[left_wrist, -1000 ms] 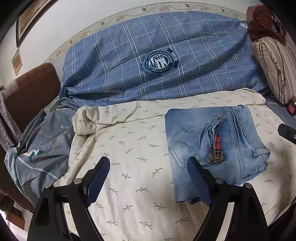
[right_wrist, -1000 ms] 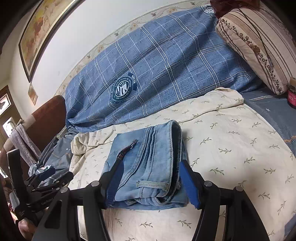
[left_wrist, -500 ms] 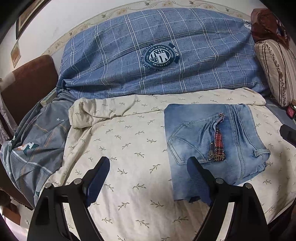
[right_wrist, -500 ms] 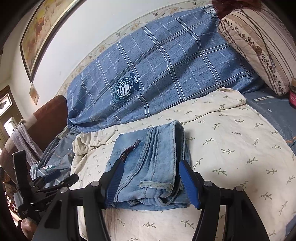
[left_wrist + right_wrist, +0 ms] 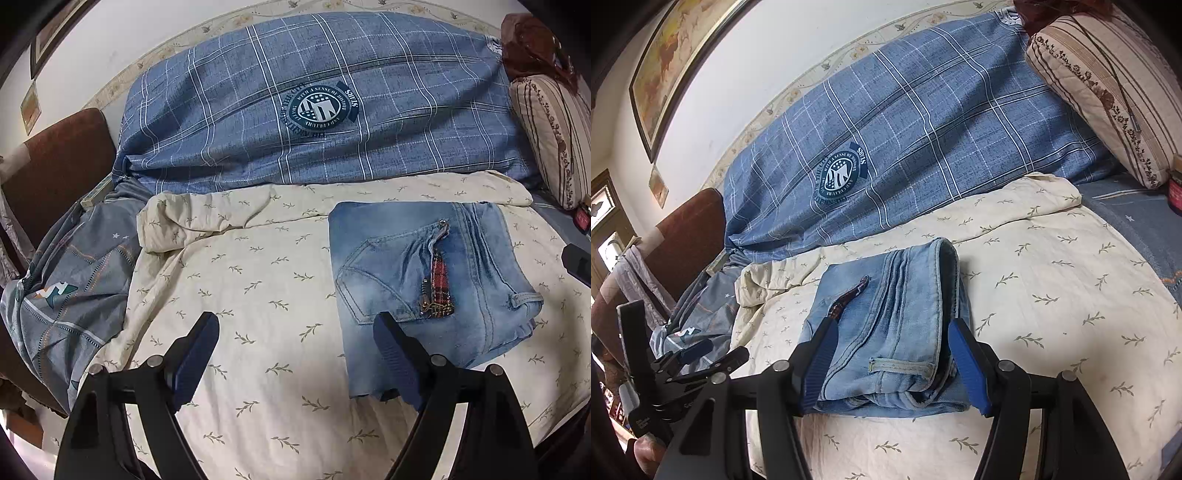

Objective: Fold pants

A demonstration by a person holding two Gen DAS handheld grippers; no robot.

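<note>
Left wrist view: folded jeans (image 5: pixel 424 280) at right centre on cream sheet (image 5: pixel 258 277); left gripper (image 5: pixel 295 354) open, empty, at bottom.
Right wrist view: jeans (image 5: pixel 886 332) at lower centre; right gripper (image 5: pixel 890 365) open astride them.

Bed: cream leaf-print sheet (image 5: pixel 258 280) spread over the middle, bunched at its far left corner.
Jeans (image 5: pixel 424 280): folded, flat on the sheet, toward the right side.
Duvet (image 5: pixel 314 110): blue plaid, heaped along the far edge by the wall, its near edge meeting the sheet.
Pillow (image 5: pixel 1108 92): striped, propped at the far right corner.
Grey cover (image 5: pixel 74 288): rumpled, hanging over the left edge.
</note>
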